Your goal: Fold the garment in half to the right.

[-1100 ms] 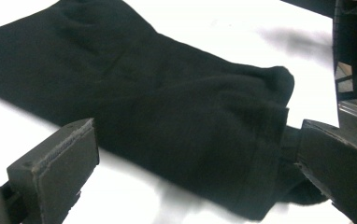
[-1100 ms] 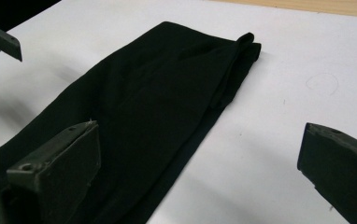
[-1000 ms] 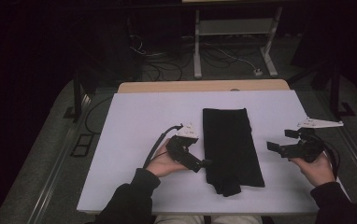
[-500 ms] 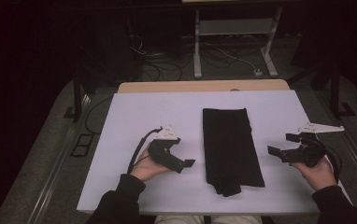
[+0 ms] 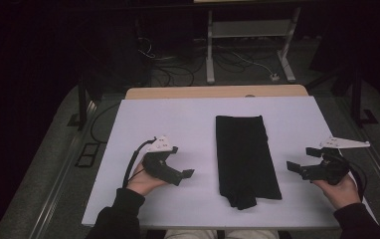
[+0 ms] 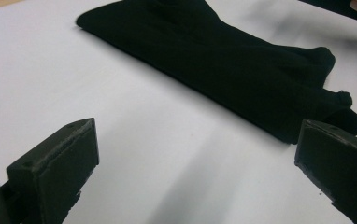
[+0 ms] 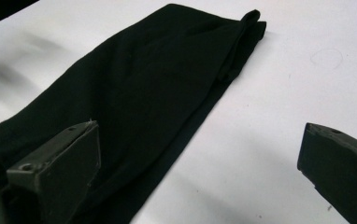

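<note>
A long, narrow folded black cloth (image 5: 245, 157) lies flat on the white table top (image 5: 178, 124), a little right of the middle. Its long axis runs from the far side to the near side of the table, leaning slightly to the right as it comes nearer. The far end is a straight, square edge; the near end is uneven, with a rounded bunch of fabric sticking out past the main fold. The fabric is matt and dark, with soft creases along its length and a doubled edge along one side, seen in the right gripper view (image 7: 139, 107).

The left gripper (image 5: 187, 173) sits just left of the cloth, held in the person's left hand (image 5: 141, 180), its jaws pointing right toward the near half of the cloth. The jaws stand wide apart and hold nothing. The right gripper (image 5: 293, 167) is on the right side, apart from the cloth, in the right hand (image 5: 338, 188), pointing left; its jaws are also spread and unloaded.
</note>
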Motion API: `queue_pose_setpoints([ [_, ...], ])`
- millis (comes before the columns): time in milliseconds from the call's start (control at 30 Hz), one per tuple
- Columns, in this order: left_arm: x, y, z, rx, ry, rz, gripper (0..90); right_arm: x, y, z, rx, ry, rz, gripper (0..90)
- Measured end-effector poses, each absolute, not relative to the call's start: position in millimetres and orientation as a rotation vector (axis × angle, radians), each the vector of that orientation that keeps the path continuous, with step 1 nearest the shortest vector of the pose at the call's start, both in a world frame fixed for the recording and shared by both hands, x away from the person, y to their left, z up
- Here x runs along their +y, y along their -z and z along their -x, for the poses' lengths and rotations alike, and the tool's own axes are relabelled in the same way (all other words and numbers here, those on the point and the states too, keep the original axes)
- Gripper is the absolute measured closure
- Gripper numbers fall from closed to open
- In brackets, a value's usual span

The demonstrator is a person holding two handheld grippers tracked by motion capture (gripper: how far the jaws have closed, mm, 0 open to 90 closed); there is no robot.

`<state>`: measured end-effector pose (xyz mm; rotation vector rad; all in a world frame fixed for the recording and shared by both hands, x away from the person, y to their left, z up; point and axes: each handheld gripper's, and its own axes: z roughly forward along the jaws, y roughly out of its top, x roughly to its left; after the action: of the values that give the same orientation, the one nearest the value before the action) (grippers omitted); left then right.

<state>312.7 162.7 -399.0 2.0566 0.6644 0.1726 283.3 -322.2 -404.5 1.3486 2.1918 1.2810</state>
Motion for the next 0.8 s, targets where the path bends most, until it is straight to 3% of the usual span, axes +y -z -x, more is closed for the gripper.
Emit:
queue_pose_setpoints([
  [800, 228, 406, -308, 0.808, -0.265, -1.973, 0.0, -327, 406, -276, 2.180, -1.281, -1.352, 0.0],
])
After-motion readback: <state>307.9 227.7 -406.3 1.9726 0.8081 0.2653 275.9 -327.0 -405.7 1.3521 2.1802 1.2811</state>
